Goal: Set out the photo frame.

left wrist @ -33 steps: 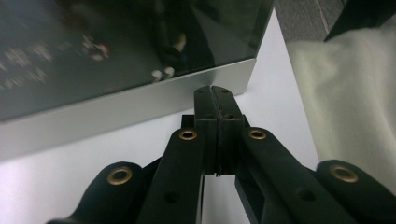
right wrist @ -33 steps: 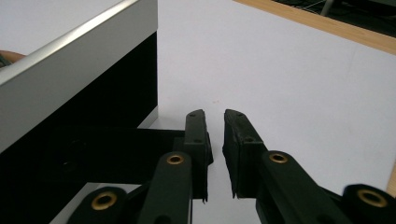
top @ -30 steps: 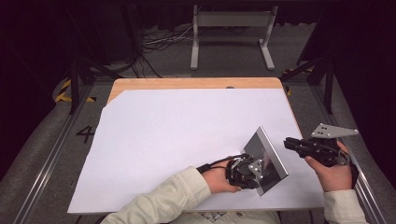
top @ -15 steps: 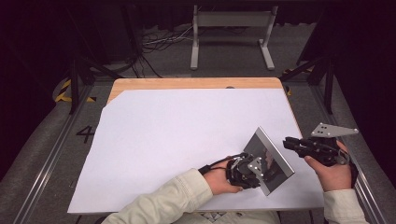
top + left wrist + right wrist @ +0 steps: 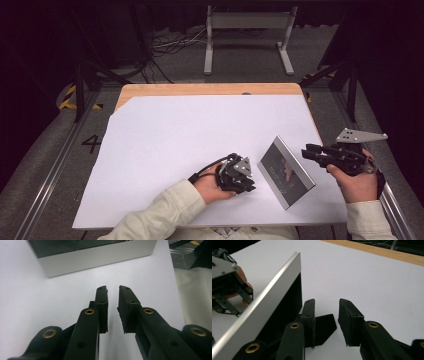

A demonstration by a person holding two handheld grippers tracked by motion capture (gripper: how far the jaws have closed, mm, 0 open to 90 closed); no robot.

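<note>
While I scan from the left edge of the table [image 5: 150, 90], I see a pale wooden top almost wholly covered by a smooth, matte white sheet [image 5: 190, 135] with one clipped corner at the far left. My left gripper [image 5: 246, 181] sits low on that sheet, a compact black linkage with a small grey plate on top and a dark cable looping back past the cream sleeve [image 5: 165, 212]. Its fingers [image 5: 101, 305] — flat, blocky black pads on arms with brass-coloured rivets — have just been opening; they stand apart with bare white sheet between them and nothing gripped, pointing at the frame just ahead.

Just right of it stands the picture frame [image 5: 286, 171], a rectangular panel with a brushed silver rim and a dark glossy face, propped at a tilt on the sheet near the table's right front corner. Seen from the right gripper's camera, its back is matte black with a flat black stand splayed onto the sheet.

Farthest right, my right gripper [image 5: 306, 152] is held level at the table's edge, its grey three-cornered plate on top. Its fingers [image 5: 308, 315] have just been opening too — parted, holding nothing, just beside the frame's stand.
</note>
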